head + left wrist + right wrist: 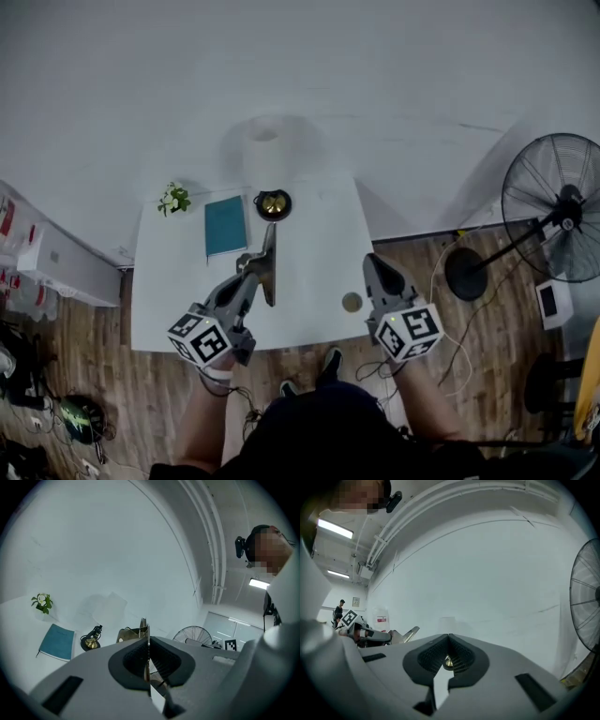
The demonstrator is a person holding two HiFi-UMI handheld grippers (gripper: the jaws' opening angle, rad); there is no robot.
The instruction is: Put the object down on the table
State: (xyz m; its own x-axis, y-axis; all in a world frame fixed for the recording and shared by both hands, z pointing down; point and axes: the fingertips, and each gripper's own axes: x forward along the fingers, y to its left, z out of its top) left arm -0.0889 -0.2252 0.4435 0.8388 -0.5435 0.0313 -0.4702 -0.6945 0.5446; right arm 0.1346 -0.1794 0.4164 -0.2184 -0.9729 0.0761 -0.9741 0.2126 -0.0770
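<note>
"Grey metal, thin, seen edge-on. Head view: the metal piece [271, 246] is clamped in the left hand-held gripper [255, 267], over the middle of the white bench [319, 244]. Agreed?"

"Agreed. Its long axis runs straight away from the person. The far end is near the black-and-gold object [273, 203], the near end is past the jaws. The teal book [226, 225] lies just to its left. I can't tell whether the lower edge touches the bench."

"Left gripper view?"

"Both pads are pressed onto the sheet, which stands on edge between them and sticks out forward of the tips."

"Right gripper view?"

"The right hand-held gripper [448, 653] has its jaws together. There's a brass glint low in the slot behind the pads, but I can't tell what it is. The piece shows off to its left."

"So which hand does the set-down?"

"The left, I'd say, since it already has the piece. The right hangs well apart on the other side, by a small round disc [352, 302]. My guess is straight down, with bare bench beneath and the black-and-gold object to stay short of."
</note>
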